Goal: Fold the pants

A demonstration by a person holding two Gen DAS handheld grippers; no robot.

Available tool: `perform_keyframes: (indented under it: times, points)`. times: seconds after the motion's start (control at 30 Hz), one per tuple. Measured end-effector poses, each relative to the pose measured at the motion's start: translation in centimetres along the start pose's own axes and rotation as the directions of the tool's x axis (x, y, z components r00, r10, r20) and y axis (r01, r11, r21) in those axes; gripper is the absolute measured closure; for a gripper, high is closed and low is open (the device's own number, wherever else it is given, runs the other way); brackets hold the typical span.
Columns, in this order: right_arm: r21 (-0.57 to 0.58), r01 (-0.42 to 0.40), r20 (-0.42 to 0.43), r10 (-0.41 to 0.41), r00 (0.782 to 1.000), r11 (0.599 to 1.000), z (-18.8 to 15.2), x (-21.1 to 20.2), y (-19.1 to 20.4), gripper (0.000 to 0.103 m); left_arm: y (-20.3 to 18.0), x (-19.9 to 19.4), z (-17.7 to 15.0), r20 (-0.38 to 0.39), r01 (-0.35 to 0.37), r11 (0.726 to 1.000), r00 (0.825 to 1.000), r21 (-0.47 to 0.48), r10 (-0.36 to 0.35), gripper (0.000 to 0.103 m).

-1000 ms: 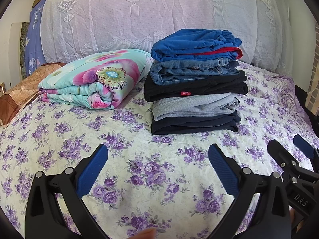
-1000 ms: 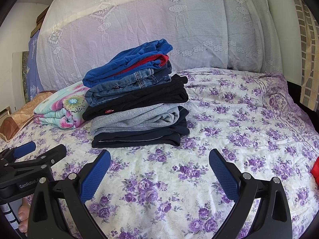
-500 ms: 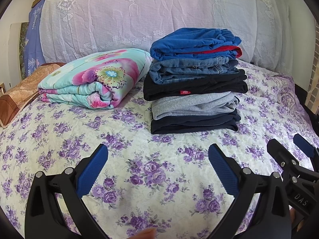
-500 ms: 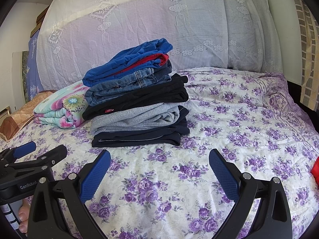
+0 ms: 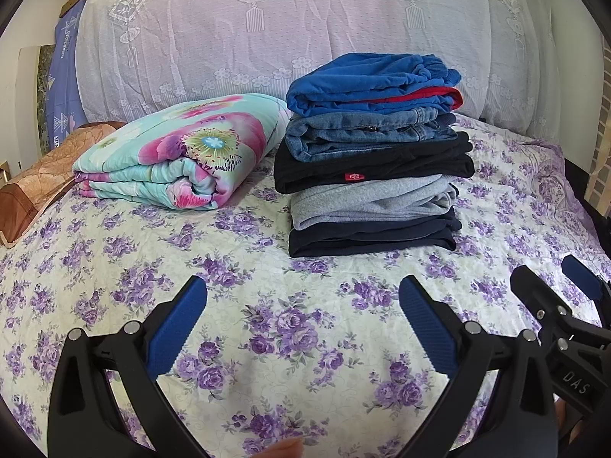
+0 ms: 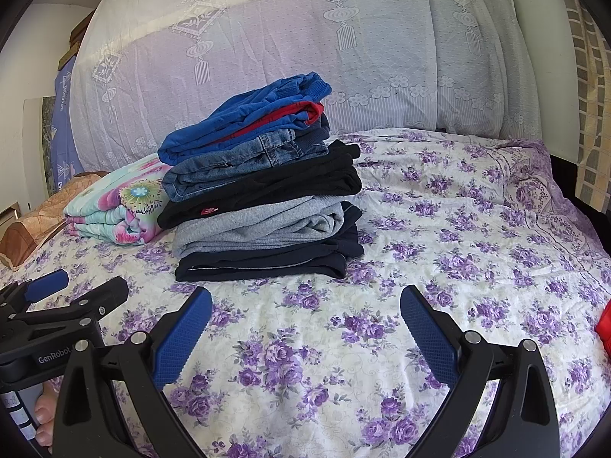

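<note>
A stack of folded pants (image 5: 372, 160) stands on the bed ahead of me; it also shows in the right wrist view (image 6: 263, 191). From the top: blue with red trim, denim jeans, black with a small red tag, grey, dark navy. My left gripper (image 5: 303, 294) is open and empty, low over the bedsheet in front of the stack. My right gripper (image 6: 305, 301) is open and empty, beside the left one, also short of the stack. Each gripper shows at the edge of the other's view.
The bed has a white sheet with purple flowers (image 5: 267, 324). A folded floral quilt (image 5: 179, 152) lies left of the stack. A brown pillow (image 5: 42, 183) is at far left. A lace-covered headboard (image 5: 267, 30) rises behind. A red item (image 6: 604, 328) sits at the right edge.
The left wrist view has drifted very slightly; the stack sits a touch higher in it. Both grippers stay open and nothing on the bed has moved.
</note>
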State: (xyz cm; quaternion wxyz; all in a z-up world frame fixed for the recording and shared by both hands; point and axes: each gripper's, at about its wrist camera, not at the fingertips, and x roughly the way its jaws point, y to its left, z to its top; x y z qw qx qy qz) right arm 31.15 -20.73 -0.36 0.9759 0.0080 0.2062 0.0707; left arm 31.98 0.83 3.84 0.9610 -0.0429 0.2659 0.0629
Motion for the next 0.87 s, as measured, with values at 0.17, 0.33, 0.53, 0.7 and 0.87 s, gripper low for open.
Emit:
perform_keyframes:
  times: [0.17,0.33,0.53,0.7,0.87]
  points:
    - [0.0,0.0,-0.001,0.0,1.0,1.0,0.0,0.0,0.0,0.004,0.0,0.0,0.0,-0.001,0.0,1.0,1.0,0.001,0.0,0.004]
    - [-0.001,-0.001,-0.002,0.001,1.0,1.0,0.0,0.0,0.0,0.004,-0.2,-0.3,-0.2,0.014,0.032,0.999,0.999,0.012,-0.032,0.004]
    - [0.0,-0.001,-0.001,0.001,1.0,1.0,0.0,0.0,0.0,0.004,-0.6,-0.5,-0.3,0.021,0.023,0.999,1.0,0.033,-0.023,0.005]
    - [-0.002,0.0,-0.002,0.0,1.0,1.0,0.0,0.1,0.0,0.004,0.1,-0.1,0.2,0.003,-0.014,1.0,1.0,0.01,0.013,0.005]
    - [-0.003,-0.002,-0.004,0.002,1.0,1.0,-0.1,0.0,0.0,0.004,0.4,0.0,0.3,-0.003,-0.023,1.0,1.0,0.004,0.023,0.004]
